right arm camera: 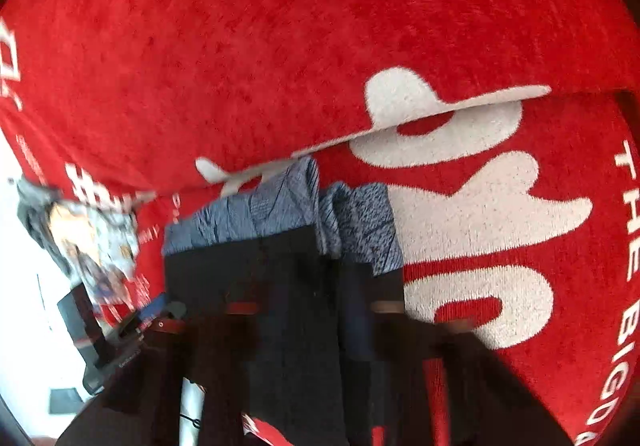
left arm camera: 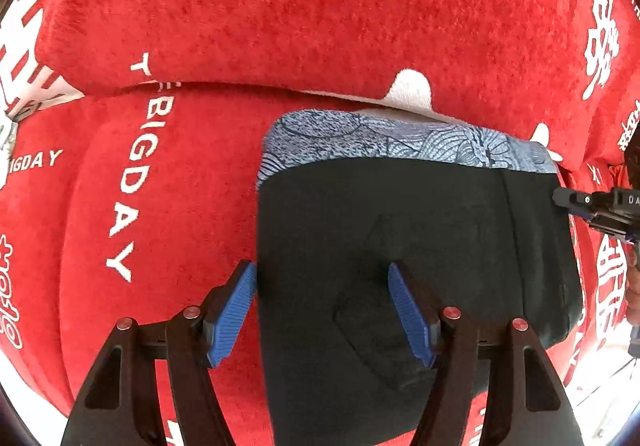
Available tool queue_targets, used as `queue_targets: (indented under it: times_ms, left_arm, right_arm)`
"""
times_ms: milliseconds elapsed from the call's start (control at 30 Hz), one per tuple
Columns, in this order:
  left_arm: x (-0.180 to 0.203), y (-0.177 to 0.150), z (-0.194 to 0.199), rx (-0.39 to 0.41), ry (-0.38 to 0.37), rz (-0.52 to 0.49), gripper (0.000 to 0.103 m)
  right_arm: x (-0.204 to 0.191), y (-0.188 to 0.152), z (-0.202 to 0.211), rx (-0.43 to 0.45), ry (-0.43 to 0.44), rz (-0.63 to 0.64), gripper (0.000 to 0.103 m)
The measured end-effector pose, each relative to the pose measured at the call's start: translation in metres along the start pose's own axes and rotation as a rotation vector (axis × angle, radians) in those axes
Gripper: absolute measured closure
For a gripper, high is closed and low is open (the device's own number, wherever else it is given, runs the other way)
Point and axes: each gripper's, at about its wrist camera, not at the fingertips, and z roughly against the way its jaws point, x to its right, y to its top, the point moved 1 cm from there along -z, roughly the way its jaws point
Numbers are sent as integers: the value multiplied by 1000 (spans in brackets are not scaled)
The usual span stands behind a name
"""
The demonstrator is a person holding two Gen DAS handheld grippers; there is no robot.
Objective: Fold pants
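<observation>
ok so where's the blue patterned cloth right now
In the left wrist view the blue patterned cloth lies right of centre on the red blanket, peeking from under the far edge of the folded dark pants.

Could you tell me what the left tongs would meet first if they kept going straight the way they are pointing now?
Most likely the dark pants: the left tongs stand open over their left edge, so one pad might land on the red cloth beside them. Depth is hard to judge.
</observation>
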Motion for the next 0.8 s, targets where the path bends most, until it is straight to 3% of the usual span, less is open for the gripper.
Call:
queue_targets:
  times_ms: [67,233,633,667,700,800]
  left_arm:
    - [2,-2,-1,-8,3,-8,24]
    - [2,-4,-3,-32,-3,-18,24]
    - [-3,3,-8,-71,-11,-21,24]
    - [-3,3,-8,-74,-6,-26,21]
    - [-2,3,-9,-79,6,-30,10]
    - [-1,1,-10,-83,34,-46,6]
  right_arm:
    - [-8,-2,1,-2,-44,47,94]
    - [-11,-13,-10,-29,-140,85,95]
    - [-9,-50,15,-17,-237,73,94]
    - [-9,-54,18,-12,-241,67,94]
    - [-10,-57,20,-8,-241,65,94]
    - [-22,-68,22,-4,-252,83,94]
